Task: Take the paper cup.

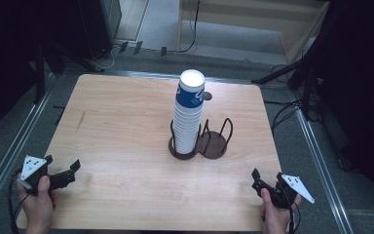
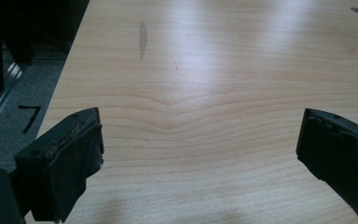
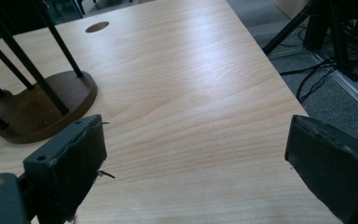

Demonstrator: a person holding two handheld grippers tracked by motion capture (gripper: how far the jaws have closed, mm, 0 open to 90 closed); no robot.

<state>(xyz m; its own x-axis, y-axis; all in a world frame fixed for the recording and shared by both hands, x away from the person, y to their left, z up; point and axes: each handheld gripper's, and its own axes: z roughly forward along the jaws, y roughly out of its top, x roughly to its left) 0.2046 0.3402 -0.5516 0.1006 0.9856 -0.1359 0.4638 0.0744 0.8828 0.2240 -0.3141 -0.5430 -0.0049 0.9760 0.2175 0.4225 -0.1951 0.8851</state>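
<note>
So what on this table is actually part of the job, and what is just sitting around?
Part of the job:
- stack of paper cups, in the left ring of the holder
- two-ring cup holder, right ring empty
- left hand-held gripper and right hand-held gripper, both open, holding nothing

Just lying about:
- cables on the floor beyond the table
- tripod legs beside the table

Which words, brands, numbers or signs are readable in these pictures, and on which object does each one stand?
White print on the blue band of the top paper cup in the tall stack: too blurred to read.
Black mark like "7" on the grey floor beside the wooden table.
</note>
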